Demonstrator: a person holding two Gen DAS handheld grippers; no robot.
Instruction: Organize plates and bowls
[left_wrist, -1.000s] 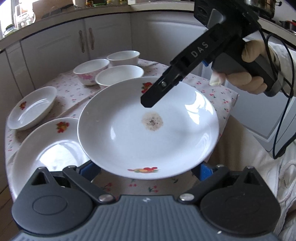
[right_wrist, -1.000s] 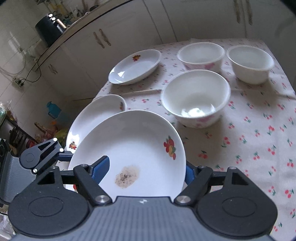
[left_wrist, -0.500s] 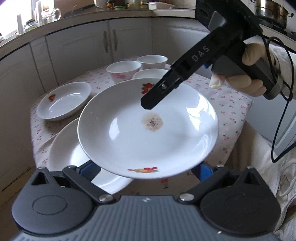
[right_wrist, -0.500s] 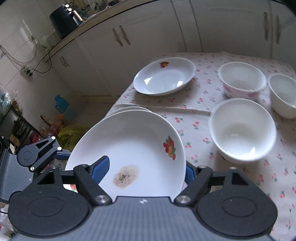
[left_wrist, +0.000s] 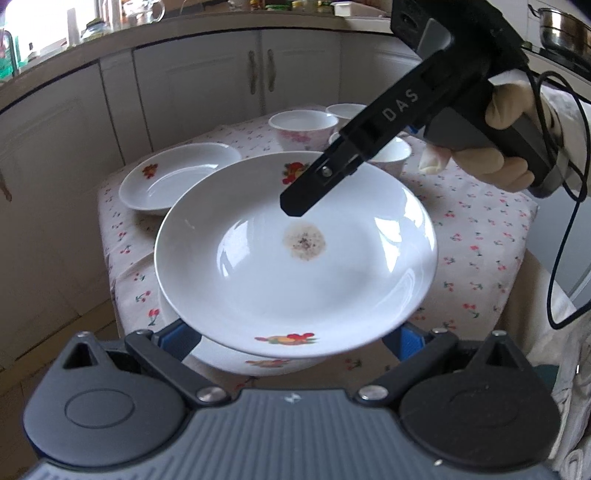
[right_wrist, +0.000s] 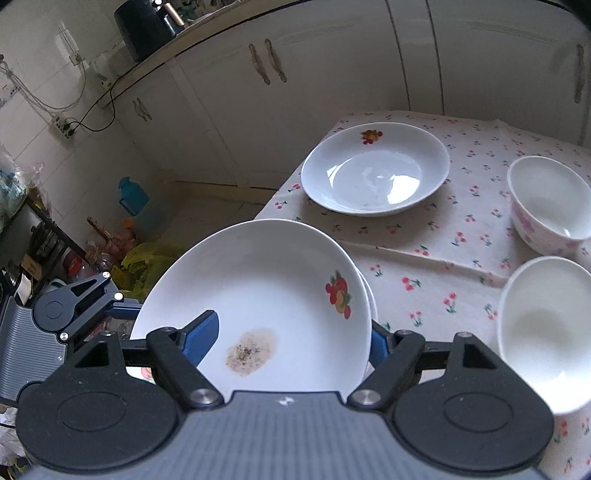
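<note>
Right wrist view shows the stained plate (right_wrist: 258, 295) raised over the table's near-left corner, a brown speckled patch in its well. Both the left gripper (left_wrist: 291, 339) and right gripper (right_wrist: 291, 343) clamp its rim from opposite sides. Another plate (left_wrist: 236, 360) lies directly beneath. The empty plate (right_wrist: 375, 170) sits by the far-left corner, with three empty bowls (right_wrist: 543, 332) well apart along the right.
</note>
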